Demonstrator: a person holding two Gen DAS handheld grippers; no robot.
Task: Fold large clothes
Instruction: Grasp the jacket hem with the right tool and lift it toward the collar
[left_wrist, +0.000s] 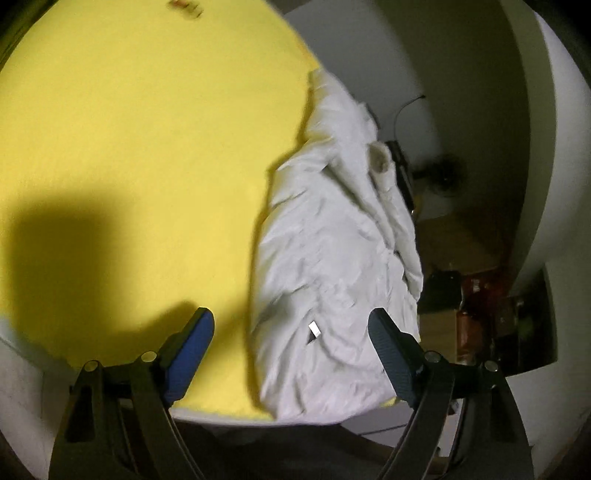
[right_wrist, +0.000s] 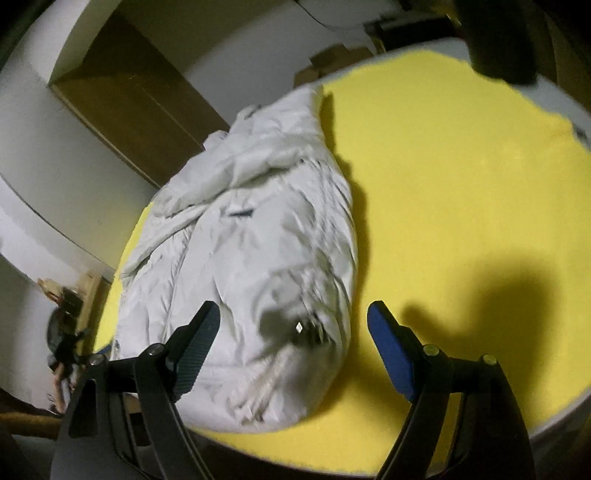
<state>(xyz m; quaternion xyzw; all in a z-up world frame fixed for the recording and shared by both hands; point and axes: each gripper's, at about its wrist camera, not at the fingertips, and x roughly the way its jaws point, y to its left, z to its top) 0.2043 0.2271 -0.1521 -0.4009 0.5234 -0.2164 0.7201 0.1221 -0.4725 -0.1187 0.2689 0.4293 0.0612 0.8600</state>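
white jacket (right_wrist: 251, 258) crumpled on yellow sheet (right_wrist: 461, 184); left, right jaws apart, empty

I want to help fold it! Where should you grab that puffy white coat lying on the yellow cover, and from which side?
Probably the rounded near end of the white coat, where its cords spill out. It lies lengthwise on the yellow cover, pointing away, and that end sits between the open right tool. Come from the near edge, angled downward, and pinch an outer fold; the far end is bunched and harder to catch.
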